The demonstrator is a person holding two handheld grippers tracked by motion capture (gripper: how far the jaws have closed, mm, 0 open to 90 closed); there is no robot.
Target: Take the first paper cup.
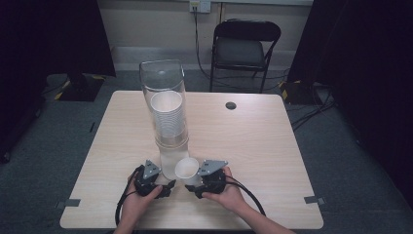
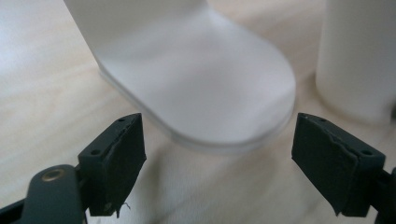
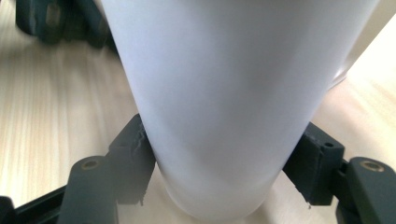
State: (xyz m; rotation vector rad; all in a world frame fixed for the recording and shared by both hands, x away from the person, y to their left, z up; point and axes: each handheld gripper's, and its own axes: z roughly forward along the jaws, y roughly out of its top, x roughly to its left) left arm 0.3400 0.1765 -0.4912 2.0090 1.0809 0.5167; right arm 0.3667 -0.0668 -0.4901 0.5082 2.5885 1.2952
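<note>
High view: left gripper (image 1: 163, 186), jaws wide around nothing, faces the white plastic base (image 2: 205, 88) of the clear cup-dispenser tube (image 1: 163, 92); right gripper (image 1: 195, 183) clamps a white paper cup (image 1: 187, 168) beside it on the pale wooden table (image 1: 253, 146). No writing is readable.

One desk (image 1: 253, 146) carries one clear dispenser (image 1: 163, 92) with one stack of cups (image 1: 168, 119) inside, count unclear. One loose cup (image 1: 187, 169) is there, with two tongs (image 1: 168, 187) (image 1: 194, 186) and one chair (image 1: 246, 48).
</note>
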